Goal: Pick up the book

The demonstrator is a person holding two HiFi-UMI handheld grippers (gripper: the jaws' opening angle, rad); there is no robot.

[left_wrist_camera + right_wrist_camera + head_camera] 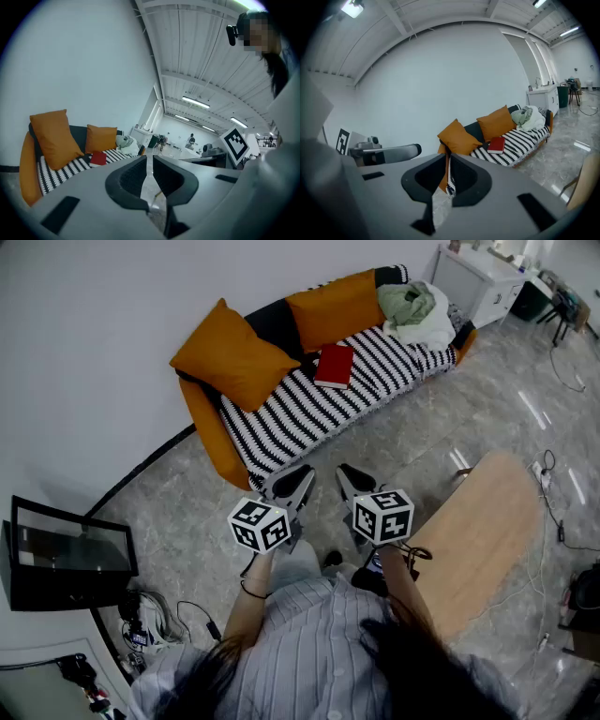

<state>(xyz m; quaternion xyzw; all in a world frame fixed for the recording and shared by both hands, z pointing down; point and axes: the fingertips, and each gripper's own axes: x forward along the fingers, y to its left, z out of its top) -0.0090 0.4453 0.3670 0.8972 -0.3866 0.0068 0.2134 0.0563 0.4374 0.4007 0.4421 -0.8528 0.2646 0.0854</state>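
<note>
The jaws of both grippers are closed to a thin slit, with nothing between them. The left gripper (149, 168) and right gripper (447, 165) are held side by side close to the person's body. They tilt slightly downward toward a sofa (211, 442) across open floor, which looks like a ready stance before any approach. The red book (335, 365) lies flat on the sofa's black-and-white striped cover, just in front of 2 orange cushions (234, 354) and well apart from both grippers. Pale bundled clothes (412, 307) sit at the sofa's far end. The reach appears not yet begun. Stepping closer and opening a gripper likely come first.
</note>
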